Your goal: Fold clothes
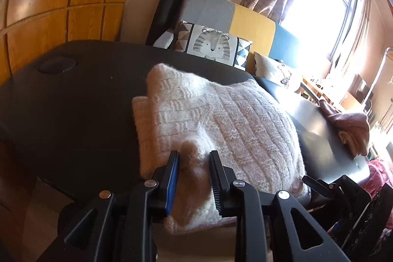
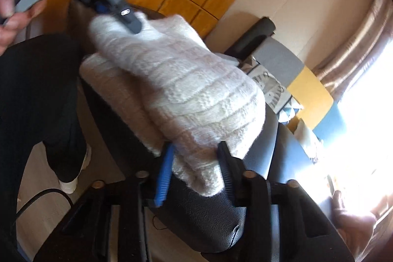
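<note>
sweater [image 1: 221, 119] long axis runs away toward sofa | left claw [image 1: 194, 156] clamps near edge | right claw [image 2: 196, 151] seemingly clamps corner, blurred

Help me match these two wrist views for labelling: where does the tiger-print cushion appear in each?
Left wrist: tiger-print cushion sits upper centre, beyond the table, behind the white knitted sweater.
Right wrist: tiger-print cushion shows right of centre, partly hidden behind the sweater.
Shared landmark: the yellow headboard panel next to it.
</note>
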Motion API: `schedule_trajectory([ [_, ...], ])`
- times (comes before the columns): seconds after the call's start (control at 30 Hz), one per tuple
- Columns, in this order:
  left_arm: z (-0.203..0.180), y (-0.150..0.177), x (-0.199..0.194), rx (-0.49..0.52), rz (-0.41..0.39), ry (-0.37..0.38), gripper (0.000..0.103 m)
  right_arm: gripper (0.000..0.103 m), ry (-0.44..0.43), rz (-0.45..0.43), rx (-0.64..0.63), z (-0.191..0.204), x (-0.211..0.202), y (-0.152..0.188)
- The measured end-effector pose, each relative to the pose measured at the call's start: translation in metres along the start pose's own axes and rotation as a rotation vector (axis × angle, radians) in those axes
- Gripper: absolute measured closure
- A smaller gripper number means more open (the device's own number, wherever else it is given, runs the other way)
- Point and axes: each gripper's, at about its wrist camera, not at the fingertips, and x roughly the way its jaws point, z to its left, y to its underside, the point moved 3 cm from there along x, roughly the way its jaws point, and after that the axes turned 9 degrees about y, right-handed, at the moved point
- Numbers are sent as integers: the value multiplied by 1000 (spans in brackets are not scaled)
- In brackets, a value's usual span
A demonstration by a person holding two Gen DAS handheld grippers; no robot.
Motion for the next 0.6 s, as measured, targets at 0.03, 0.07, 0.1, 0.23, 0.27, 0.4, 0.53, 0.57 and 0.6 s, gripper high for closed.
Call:
schedule_trajectory([
  [0.03, 3, 2, 4, -11, 23, 3, 78, 85, 0, 10, 15, -3, 1, 0],
  [0.07, 6, 5, 10, -23, 54, -10, 78, 87, 0, 20, 29, -6, 3, 0],
  [0.1, 10, 8, 16, -38, 84, -23, 78, 90, 1, 29, 46, -10, 3, 0],
  [0.23, 20, 10, 26, -78, 112, -15, 76, 93, 1, 48, 187, -45, -3, -3],
  [0.27, 20, 10, 27, -72, 118, -16, 76, 94, -5, 58, 223, -54, -4, -2],
  [0.4, 12, 11, 35, -33, 133, -26, 74, 94, -96, 194, 327, -55, 22, 21],
  [0.53, 13, 11, 37, -37, 143, -11, 74, 83, -287, 191, 478, -77, 19, 15],
  [0.57, 14, 10, 35, -40, 147, -3, 74, 83, -328, 183, 514, -85, 13, 12],
  [0.6, 15, 10, 34, -49, 151, 6, 74, 83, -358, 161, 548, -94, 7, 8],
])
